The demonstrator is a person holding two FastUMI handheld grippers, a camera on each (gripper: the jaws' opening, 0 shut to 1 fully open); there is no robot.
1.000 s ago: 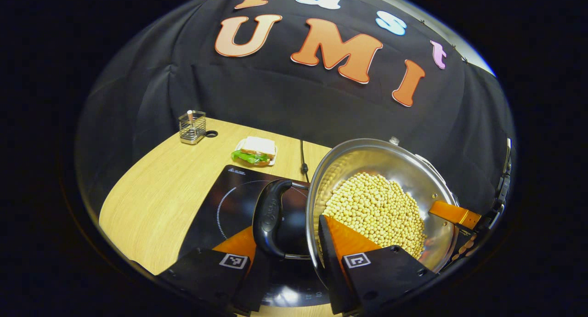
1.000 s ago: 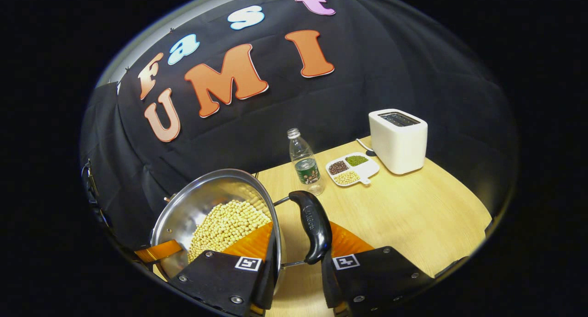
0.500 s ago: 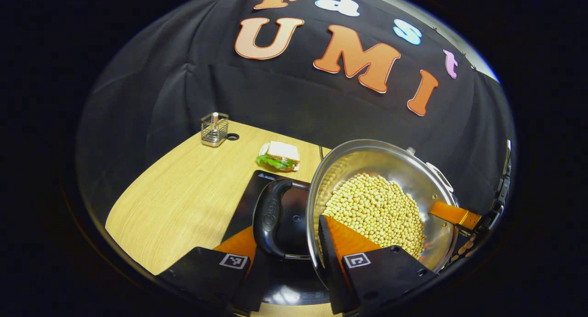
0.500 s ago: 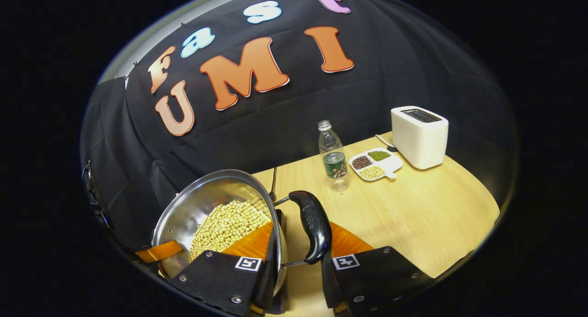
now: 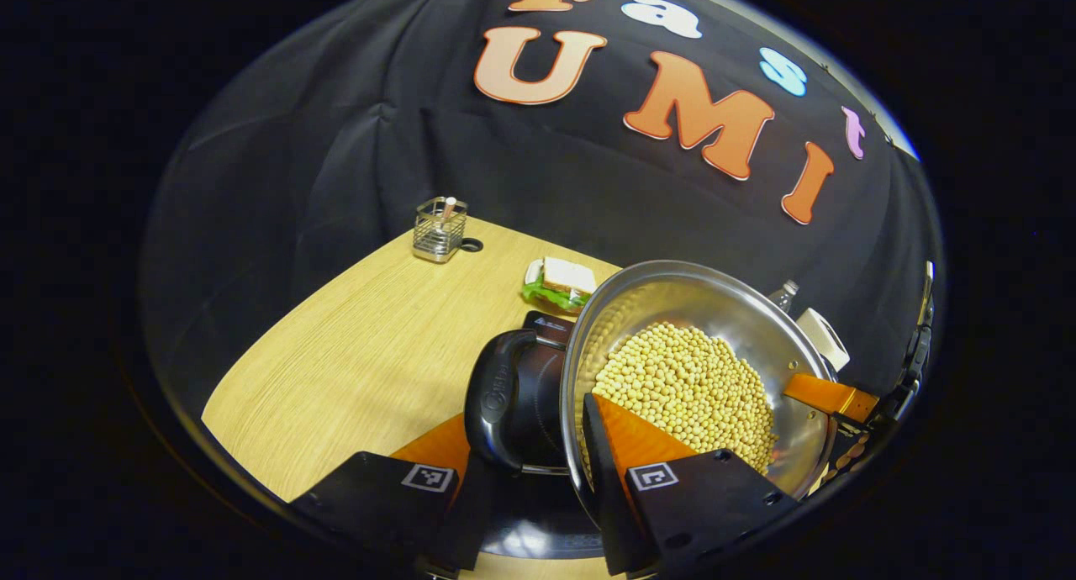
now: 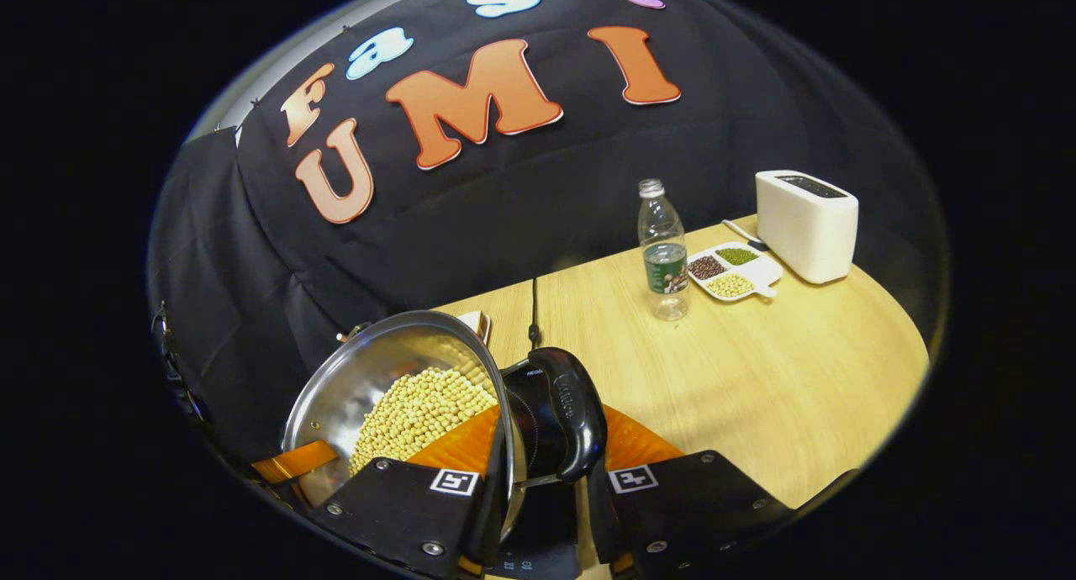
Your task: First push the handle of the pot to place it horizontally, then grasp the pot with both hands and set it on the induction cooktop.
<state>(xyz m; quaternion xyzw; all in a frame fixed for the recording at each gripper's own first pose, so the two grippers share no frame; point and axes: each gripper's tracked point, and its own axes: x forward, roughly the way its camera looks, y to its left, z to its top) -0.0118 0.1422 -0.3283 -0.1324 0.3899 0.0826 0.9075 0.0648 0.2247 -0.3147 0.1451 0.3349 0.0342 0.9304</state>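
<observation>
Here, pot (image 5: 672, 378) rim clenched between both claws (image 5: 538, 466) (image 6: 546, 479), above cooktop (image 5: 538, 370).

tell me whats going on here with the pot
A person holds a gripper on each side of a steel pot full of soybeans. The left gripper and right gripper each clamp the rim by a black handle, carrying the pot above the induction cooktop.

pot (image 5: 756, 328) silver | beans (image 5: 685, 387) pale yellow | handle (image 6: 572, 412) black | table (image 6: 756, 361) light woodgrain | toaster (image 6: 807, 224) white
</observation>
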